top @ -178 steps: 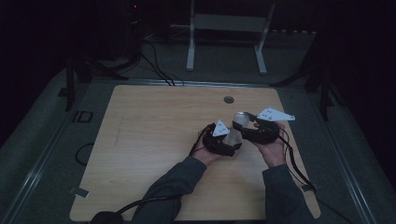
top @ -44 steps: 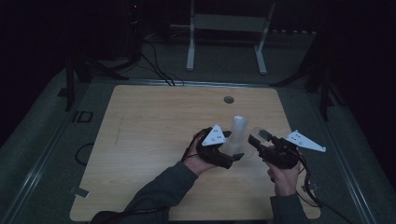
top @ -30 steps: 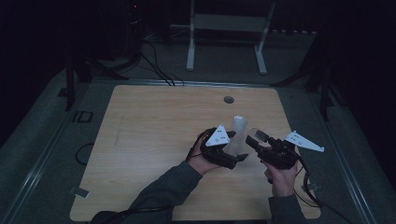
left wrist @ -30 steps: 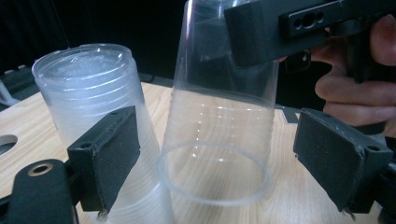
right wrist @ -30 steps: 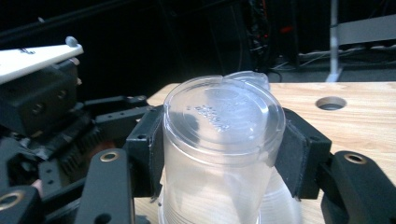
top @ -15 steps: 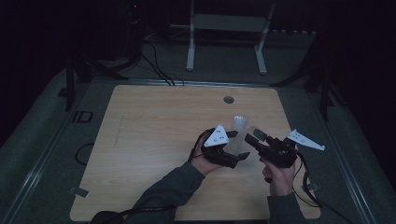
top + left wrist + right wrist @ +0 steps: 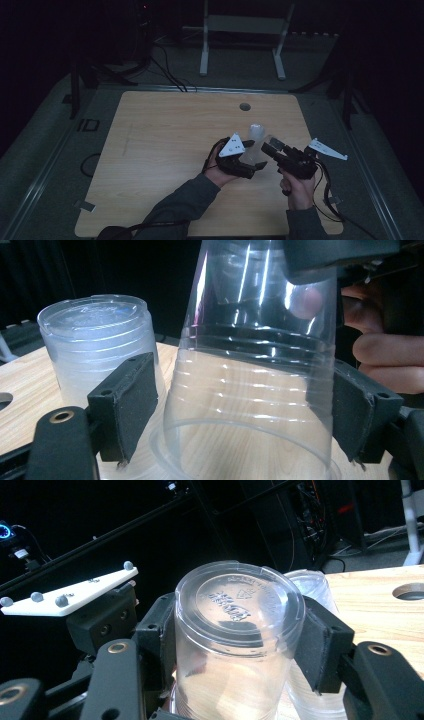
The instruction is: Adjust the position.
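A clear plastic cup hangs upside down over the wooden table. My right gripper is shut on the cup's bottom end, its pads pressed to both sides. My left gripper straddles the wide lower part near the rim. Its jaws have just been closing; the right pad is at the wall, and the left pad stands a little off it. An upside-down stack of clear cups stands on the table just beyond. In the high view the two grippers meet near the stack.
A round hole is cut in the table's far side. A white-legged frame and cables lie on the floor beyond the table. The person's forearms come in from the near edge, and a cable trails from the right gripper.
Nearly six seconds ago both grippers were close together at the stack. The right one then drew away to the right. Over the last second both hands have held still.
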Demonstrator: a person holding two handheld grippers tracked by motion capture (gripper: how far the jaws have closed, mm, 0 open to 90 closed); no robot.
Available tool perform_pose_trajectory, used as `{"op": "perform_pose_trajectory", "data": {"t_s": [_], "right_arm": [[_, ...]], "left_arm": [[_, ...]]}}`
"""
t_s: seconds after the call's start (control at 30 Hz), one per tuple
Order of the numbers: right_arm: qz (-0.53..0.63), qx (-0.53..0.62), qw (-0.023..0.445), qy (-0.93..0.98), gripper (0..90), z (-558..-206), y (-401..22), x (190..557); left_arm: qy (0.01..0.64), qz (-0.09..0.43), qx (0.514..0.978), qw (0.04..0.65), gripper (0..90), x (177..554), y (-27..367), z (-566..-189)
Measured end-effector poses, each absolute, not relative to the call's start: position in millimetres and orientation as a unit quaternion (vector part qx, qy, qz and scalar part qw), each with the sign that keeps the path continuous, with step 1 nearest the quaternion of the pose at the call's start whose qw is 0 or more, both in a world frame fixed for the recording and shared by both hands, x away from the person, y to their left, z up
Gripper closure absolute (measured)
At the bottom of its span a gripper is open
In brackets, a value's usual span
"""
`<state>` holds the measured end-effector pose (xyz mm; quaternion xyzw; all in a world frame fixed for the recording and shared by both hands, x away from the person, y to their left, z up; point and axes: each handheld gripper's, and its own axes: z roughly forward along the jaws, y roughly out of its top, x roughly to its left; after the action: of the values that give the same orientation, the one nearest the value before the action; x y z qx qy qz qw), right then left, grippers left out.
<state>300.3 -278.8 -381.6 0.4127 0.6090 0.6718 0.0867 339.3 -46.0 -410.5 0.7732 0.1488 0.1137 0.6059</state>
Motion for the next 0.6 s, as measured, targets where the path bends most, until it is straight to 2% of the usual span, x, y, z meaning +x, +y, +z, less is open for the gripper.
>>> {"op": "perform_pose_trajectory", "data": {"t_s": [0.33, 0.6], "right_arm": [[0.672, 0.412, 0.084, 0.609, 39.9, -381.2, -279.4, 300.7], [0.656, 0.398, 0.090, 0.635, 29.8, -380.0, -282.5, 298.7]], "left_arm": [[0.139, 0.109, 0.780, 0.600, 28.2, 337.9, -45.0, -407.5], [0.134, 0.106, 0.784, 0.597, 30.0, 338.9, -39.5, -403.6]]}}
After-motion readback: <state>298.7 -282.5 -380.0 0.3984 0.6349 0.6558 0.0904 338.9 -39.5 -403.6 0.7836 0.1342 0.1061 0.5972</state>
